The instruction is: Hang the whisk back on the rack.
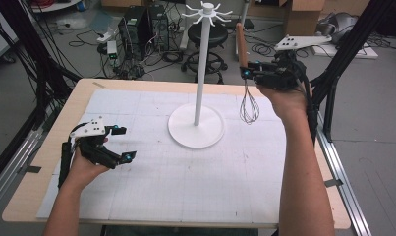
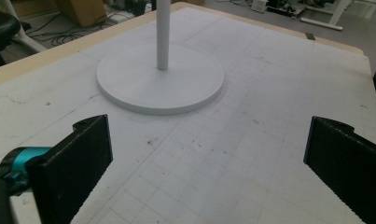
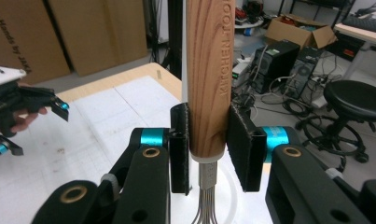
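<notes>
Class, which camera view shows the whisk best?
The high view: the whole whisk, wooden handle to wire loops, hangs from the right gripper. The right gripper view gives just its clamped handle and wire tops. The left gripper view looks at the stand's base.

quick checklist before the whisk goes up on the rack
1. Grip: right gripper shut on the whisk at the lower end of its wooden handle: ok.
2. Whisk upright, wires hanging down: ok.
3. Whisk lifted off the table: ok.
4. Rack standing upright, hooks bare: ok.
5. Hanging loop on the handle top: cannot tell.
6. Left gripper open, low and apart from the rack: ok.
</notes>
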Demonstrator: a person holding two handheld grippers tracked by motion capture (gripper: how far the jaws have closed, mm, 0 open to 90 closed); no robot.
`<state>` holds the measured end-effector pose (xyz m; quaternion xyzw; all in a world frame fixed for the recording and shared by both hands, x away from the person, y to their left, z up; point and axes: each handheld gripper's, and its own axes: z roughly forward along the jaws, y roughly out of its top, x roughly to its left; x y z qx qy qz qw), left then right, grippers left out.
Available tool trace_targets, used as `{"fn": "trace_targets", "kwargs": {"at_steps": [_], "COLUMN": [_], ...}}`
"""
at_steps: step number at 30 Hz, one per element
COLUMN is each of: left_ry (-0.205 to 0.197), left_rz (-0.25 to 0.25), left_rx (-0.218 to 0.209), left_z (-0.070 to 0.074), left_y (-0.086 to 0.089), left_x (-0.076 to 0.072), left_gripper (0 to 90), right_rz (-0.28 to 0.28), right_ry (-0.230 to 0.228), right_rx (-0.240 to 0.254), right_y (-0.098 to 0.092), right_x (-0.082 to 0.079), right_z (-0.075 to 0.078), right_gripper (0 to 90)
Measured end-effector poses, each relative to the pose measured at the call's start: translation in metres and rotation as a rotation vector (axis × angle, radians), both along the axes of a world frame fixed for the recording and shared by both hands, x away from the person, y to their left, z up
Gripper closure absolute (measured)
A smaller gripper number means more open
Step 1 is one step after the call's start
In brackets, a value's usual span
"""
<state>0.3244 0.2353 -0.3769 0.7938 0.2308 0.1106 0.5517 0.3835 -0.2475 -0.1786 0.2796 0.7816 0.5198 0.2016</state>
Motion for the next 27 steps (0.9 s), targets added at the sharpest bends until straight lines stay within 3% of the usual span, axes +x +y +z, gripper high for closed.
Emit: {"fn": "trace_targets", "kwargs": {"at_steps": [17, 27], "left_ry": [-0.001, -0.002], "left_rz": [-0.004, -0.003], "left_rx": [-0.01, -0.013], "left_z": [0.002, 0.002], "left_y": [0.001, 0.001], "left_x": [-0.001, 0.0], "left_gripper": [1.7, 1.7], "right_rz": [-0.042, -0.049], "right_ry": [0.034, 0.029], "right_rx": [-0.023, -0.021], "right_y": [0.007, 0.012], "right_x": [0.019, 0.022], "right_z": [0.013, 0.016], "right_gripper": [71.4, 71.5]}}
